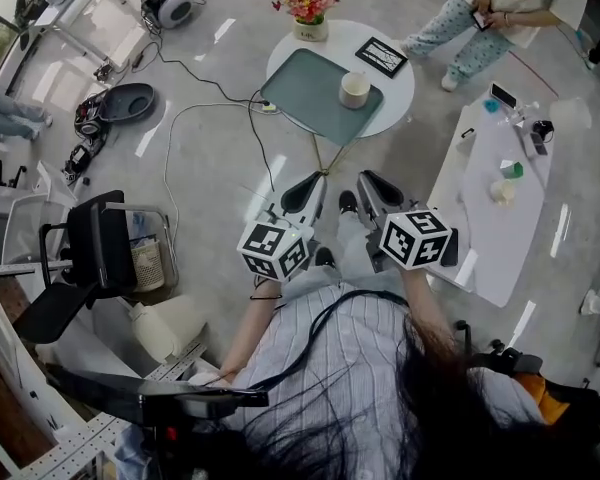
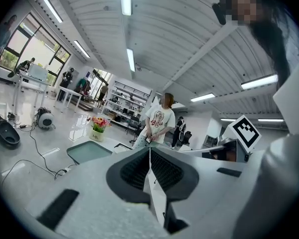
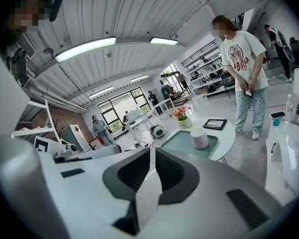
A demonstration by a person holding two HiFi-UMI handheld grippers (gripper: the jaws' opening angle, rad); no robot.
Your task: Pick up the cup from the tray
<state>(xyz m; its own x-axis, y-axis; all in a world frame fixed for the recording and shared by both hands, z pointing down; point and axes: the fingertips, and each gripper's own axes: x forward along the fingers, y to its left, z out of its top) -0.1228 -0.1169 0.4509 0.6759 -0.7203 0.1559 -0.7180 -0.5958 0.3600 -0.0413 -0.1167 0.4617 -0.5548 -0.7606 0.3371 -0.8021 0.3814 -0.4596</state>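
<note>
Presently, in the head view, the cup (image 1: 355, 89) stands upright on the tray (image 1: 305, 98), close to the tray's right edge. The tray itself lies on a round table (image 1: 400, 103). A flower pot (image 1: 307, 13) sits beyond the tray's far edge and a picture frame (image 1: 381, 56) lies just off its far right corner. The left gripper (image 1: 305, 190) and the right gripper (image 1: 378, 190) are held side by side, well short of the tray's near edge, and both point toward it. Neither touches anything.

In the left gripper view the jaws are pressed together with nothing between them. The tray (image 2: 87, 151) shows to the left of the jaw line, with the flower pot behind it. No cup can be made out in this view.

In the right gripper view the jaws are likewise pressed together and empty. The cup (image 3: 199, 138) is plain on the tray (image 3: 179, 144), ahead of the jaws and slightly to their right, well apart from them.

Assessment: the step in hand is the approach, and the pick itself is not begun. The right gripper appears the better aligned. The next move calls for spreading its jaws before arrival, then carrying it past the tray's near edge. It should straddle the cup wall, close firmly and lift clear of the tray.
</note>
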